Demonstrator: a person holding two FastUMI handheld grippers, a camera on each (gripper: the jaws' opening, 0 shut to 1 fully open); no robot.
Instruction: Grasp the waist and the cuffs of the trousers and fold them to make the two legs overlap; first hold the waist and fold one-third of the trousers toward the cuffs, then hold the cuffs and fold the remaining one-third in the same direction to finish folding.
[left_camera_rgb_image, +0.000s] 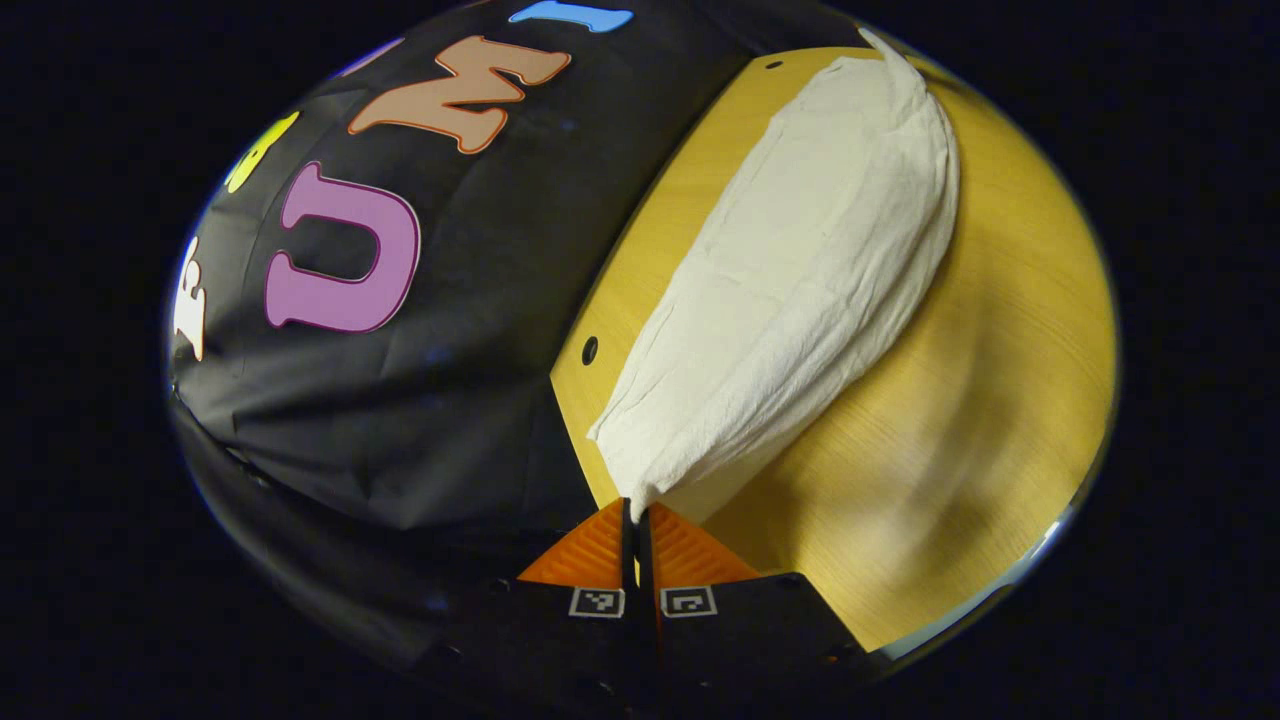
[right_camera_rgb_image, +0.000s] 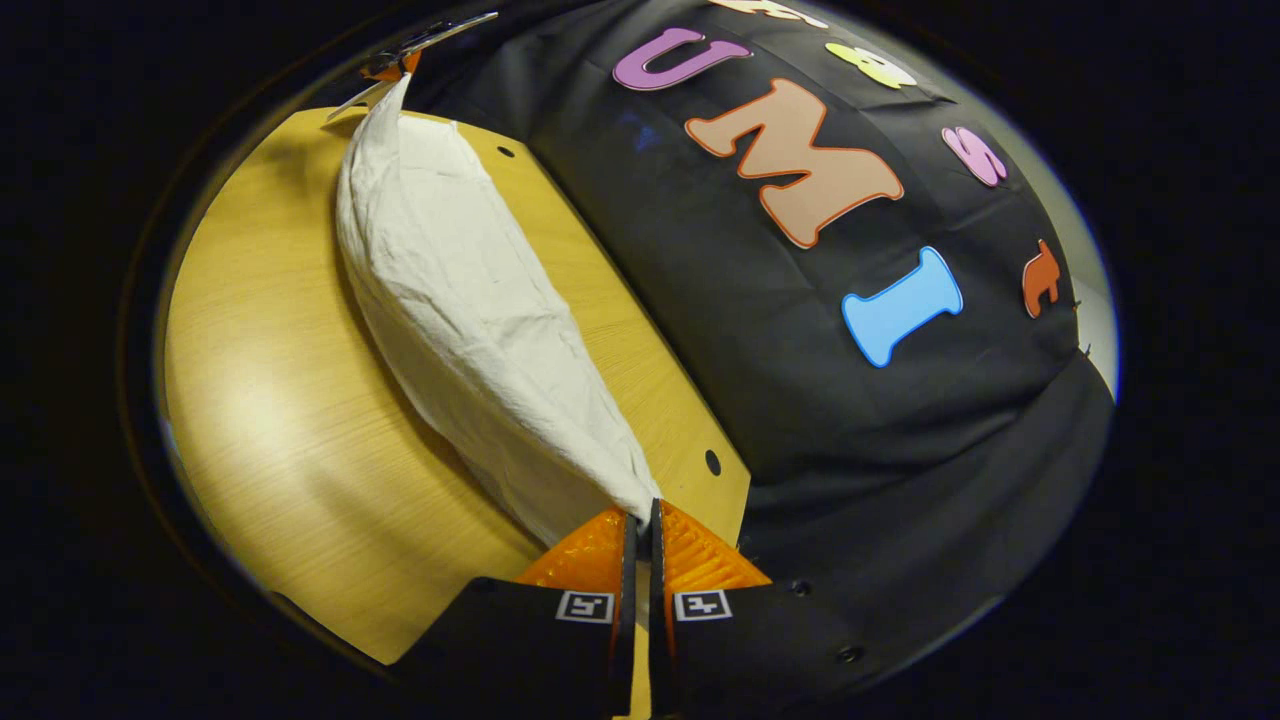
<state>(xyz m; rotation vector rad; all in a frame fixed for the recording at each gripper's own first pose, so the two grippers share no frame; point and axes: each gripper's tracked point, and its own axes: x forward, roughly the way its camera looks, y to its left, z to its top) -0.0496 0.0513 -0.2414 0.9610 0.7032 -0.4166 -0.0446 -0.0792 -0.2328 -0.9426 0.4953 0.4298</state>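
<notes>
One wooden table (left_camera_rgb_image: 980, 420), black-cloth wall (left_camera_rgb_image: 470, 400).

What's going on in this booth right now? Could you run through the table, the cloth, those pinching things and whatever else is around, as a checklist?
Surface: yellow wooden tabletop with small dark holes near its edge.
Job's things: white crinkled trousers, stretched long between both tongs, sagging onto the table.
Clutter: nothing seen.
Grippers: left tongs shut on one end of the trousers; right tongs shut on the other end.
Cables: nothing seen.
Surroundings: black cloth wall behind the table.
</notes>
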